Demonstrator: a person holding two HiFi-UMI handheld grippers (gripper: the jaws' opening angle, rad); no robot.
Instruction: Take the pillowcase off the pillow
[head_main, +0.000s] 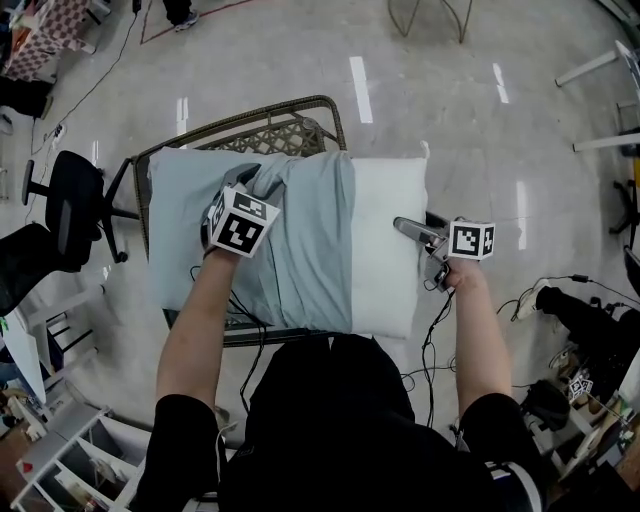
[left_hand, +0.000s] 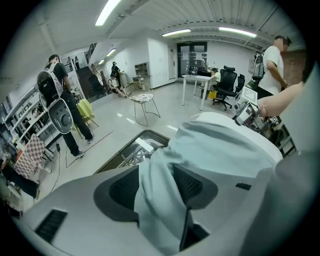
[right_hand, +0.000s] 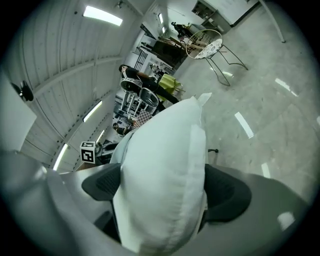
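Atop the wicker chair (head_main: 285, 125), pillowcase (head_main: 300, 240) sits half off pillow (head_main: 388, 250). Left gripper (head_main: 248, 180) gapes around bunched cloth, right gripper (head_main: 405, 228) around the pillow's edge. Next, I judge: regrip, pull apart.

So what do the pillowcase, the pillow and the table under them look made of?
Pillowcase: thin pale blue-grey cloth, matte; it bunches in soft folds. Pillow: white matte fabric shell with a stitched edge seam, puffy, probably fibre-filled. Table: brown wicker-look weave on a dark frame, possibly metal.
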